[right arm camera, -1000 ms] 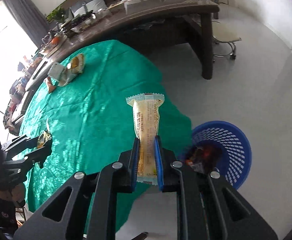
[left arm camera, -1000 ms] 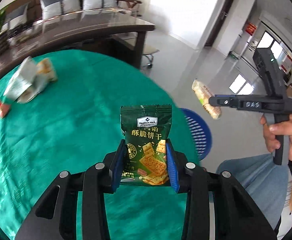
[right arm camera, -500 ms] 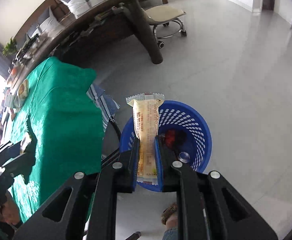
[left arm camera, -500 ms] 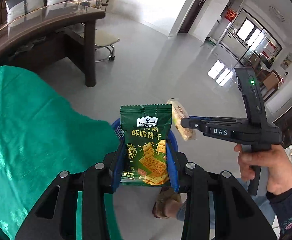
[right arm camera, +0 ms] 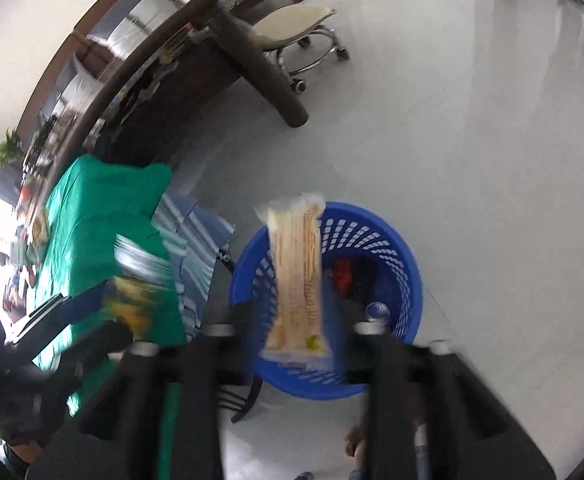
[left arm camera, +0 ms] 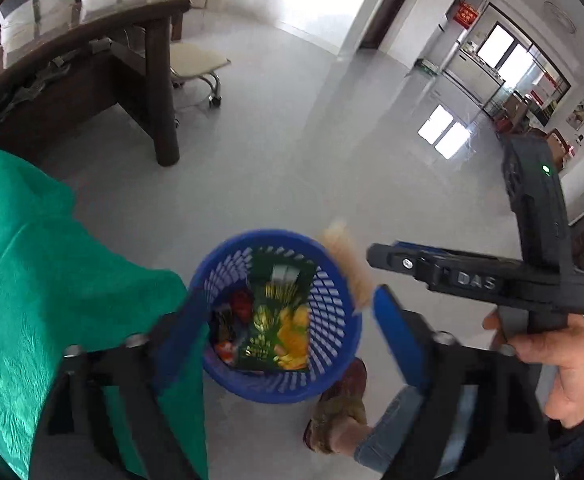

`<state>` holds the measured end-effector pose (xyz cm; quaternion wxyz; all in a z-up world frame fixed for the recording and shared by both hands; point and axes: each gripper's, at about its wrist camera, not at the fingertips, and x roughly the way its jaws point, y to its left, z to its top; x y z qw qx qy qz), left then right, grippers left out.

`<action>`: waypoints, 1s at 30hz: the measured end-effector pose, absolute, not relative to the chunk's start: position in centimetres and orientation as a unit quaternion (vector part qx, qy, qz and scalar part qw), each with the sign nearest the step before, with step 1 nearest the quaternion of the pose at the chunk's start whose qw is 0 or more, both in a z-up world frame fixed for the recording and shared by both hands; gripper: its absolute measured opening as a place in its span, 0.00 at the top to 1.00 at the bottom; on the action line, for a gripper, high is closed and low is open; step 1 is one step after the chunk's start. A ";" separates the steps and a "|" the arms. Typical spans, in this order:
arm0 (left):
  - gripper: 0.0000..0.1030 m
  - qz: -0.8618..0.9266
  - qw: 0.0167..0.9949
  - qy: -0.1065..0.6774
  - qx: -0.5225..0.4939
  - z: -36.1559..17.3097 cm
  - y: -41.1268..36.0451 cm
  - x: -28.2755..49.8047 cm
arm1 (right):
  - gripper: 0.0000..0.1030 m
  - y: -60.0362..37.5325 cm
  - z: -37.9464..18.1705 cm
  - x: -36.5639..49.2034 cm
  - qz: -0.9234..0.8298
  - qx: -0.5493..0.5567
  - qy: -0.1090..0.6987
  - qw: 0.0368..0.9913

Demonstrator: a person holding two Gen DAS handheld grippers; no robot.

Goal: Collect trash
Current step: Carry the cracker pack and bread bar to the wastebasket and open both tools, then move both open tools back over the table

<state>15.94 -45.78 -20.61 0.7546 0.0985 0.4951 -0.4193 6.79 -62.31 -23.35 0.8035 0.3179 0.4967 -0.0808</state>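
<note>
Trash is dropping: green packet and cracker pack are falling into the basket, released since a second ago; left gripper and right gripper jaws are spreading wide.

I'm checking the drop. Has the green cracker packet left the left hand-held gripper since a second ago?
Yes. The green cracker packet has dropped from the open left hand-held gripper down into the blue basket on the floor.

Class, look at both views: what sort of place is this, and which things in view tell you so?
Probably an office or reception lounge: a long dark wooden desk with a rolling stool, cushioned seating behind it, and glossy tiled floor.
</note>
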 end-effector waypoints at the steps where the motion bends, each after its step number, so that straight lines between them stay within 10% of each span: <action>1: 0.15 -0.416 0.759 0.492 0.100 -20.8 -46.0 16.4 | 0.54 -62.6 -23.2 6.6 -0.086 0.319 0.492 0.805; 13: 0.05 -0.362 0.825 0.415 0.128 -14.8 -33.5 11.9 | 0.15 -58.6 -19.3 6.2 -0.123 0.216 0.453 0.856; 30: 0.05 -0.116 0.888 0.438 0.076 -15.8 -6.6 13.9 | 0.09 -31.0 -16.4 10.9 0.032 0.038 0.403 0.914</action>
